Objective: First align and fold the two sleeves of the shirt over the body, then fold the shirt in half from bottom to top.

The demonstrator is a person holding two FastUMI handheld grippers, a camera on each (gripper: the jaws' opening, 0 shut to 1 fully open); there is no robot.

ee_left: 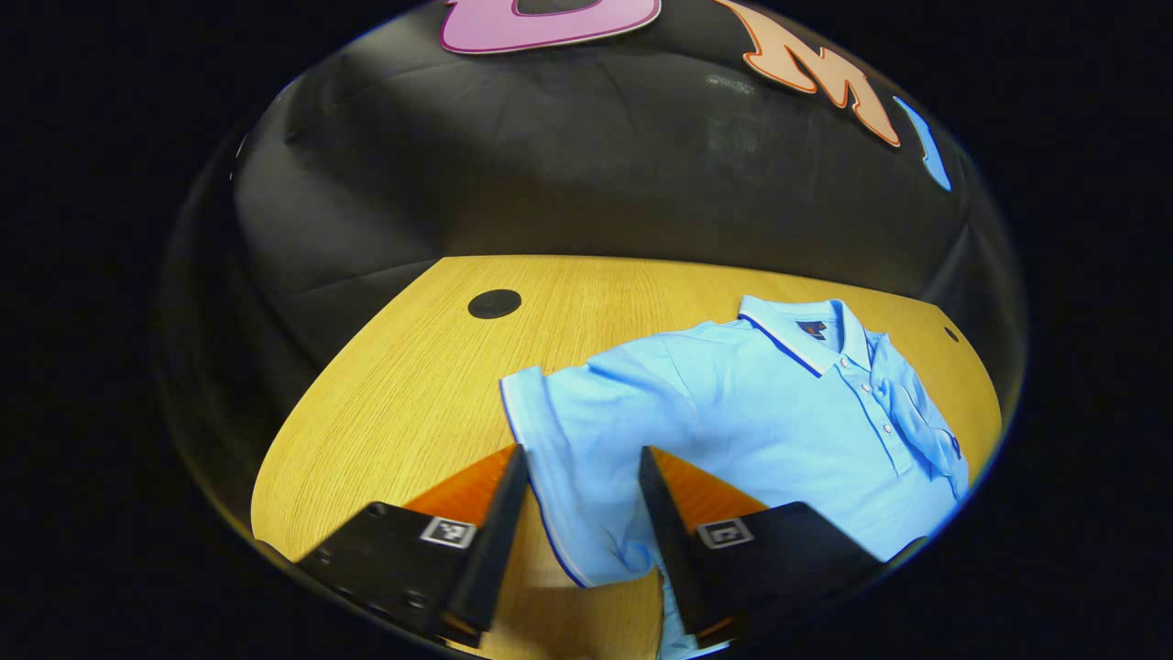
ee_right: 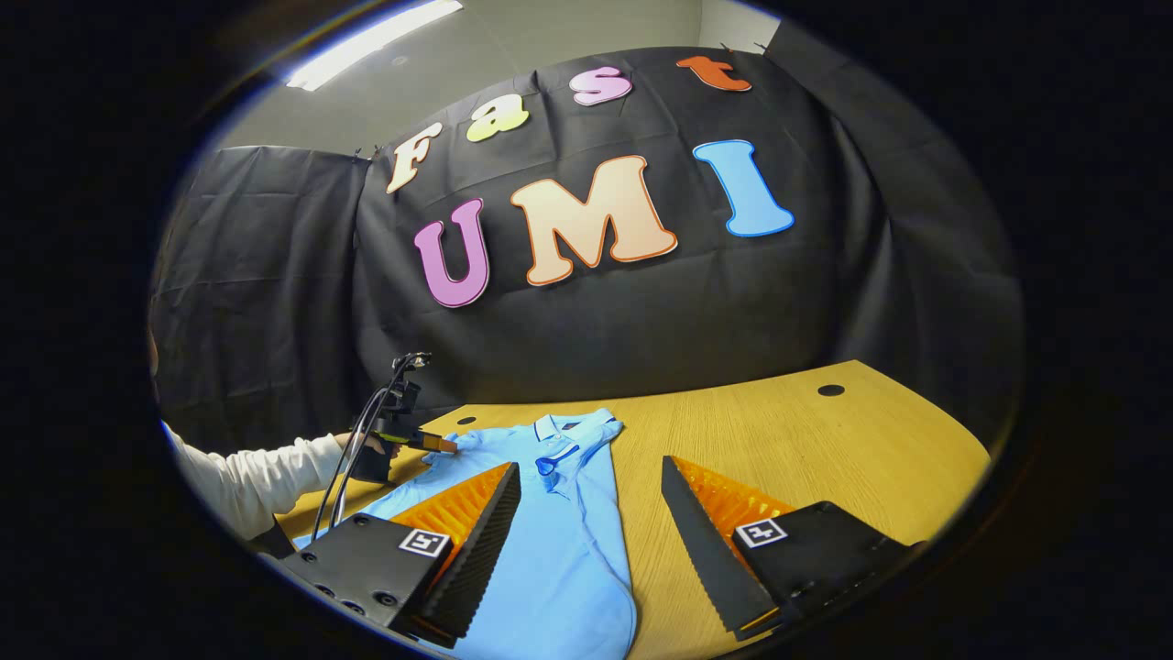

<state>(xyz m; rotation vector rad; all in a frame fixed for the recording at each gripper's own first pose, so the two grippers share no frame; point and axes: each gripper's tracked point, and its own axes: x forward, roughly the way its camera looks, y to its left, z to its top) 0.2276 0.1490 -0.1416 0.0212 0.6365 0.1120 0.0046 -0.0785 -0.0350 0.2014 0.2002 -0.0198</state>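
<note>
Over the sleeve (ee_left: pixel 568 431) at twelve o'clock, left gripper (ee_left: pixel 582 467) spread wide; right gripper (ee_right: pixel 591 486) likewise; best pinching the cuff squarely.

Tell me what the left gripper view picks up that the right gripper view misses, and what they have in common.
Left gripper view alone: the outstretched sleeve between the left gripper's open fingers, and the buttoned placket close up.

Right gripper view alone: a person's white-sleeved arm holding a gripper at the shirt's far side, the ceiling light, and the right gripper, open.

Both: the blue polo shirt lying on the wooden table.
</note>
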